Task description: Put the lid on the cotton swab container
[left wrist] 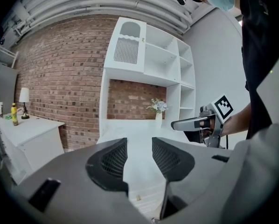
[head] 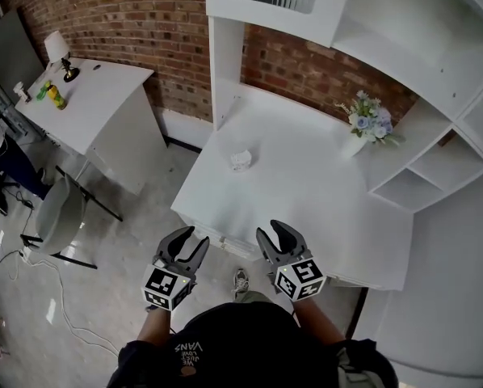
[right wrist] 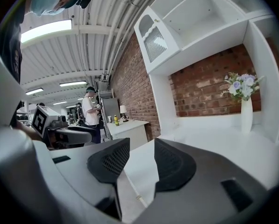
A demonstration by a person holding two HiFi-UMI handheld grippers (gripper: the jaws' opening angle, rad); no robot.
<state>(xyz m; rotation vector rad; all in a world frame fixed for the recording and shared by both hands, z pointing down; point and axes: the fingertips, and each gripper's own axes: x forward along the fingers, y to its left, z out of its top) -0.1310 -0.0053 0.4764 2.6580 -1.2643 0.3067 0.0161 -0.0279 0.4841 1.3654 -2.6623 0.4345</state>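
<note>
**Both grippers spread and empty at the desk's near edge; the container lies ahead, between their two lines**

Left gripper (head: 189,242): jaws spread, nothing between the pads, only bare desk top showing through the gap in its own view; right gripper (head: 278,234): likewise spread and empty. The two stand side by side over the near edge of the white desk (head: 322,208), both aimed across it and tipped a little downward. Taking the flower vase (head: 364,128) as landmark, both grippers lie well apart from it, on the person's side, the right one nearer to it than the left.

Cotton swab container (head: 241,160): a small white object alone on the open desk top; left of the vase and somewhat toward the person from it; well apart from the vase and from both grippers. It is too small here to tell a long axis, and no separate lid can be made out; neither gripper view shows it clearly.

The relation that governs the coming move, as a judgement: the container sits straight ahead of the pair, roughly midway between their lines of aim, farther from the vase than the right gripper's line; neither gripper is clearly the nearer, the right perhaps slightly so; either must travel forward across the desk, away from the person, before any grasp is possible.
</note>
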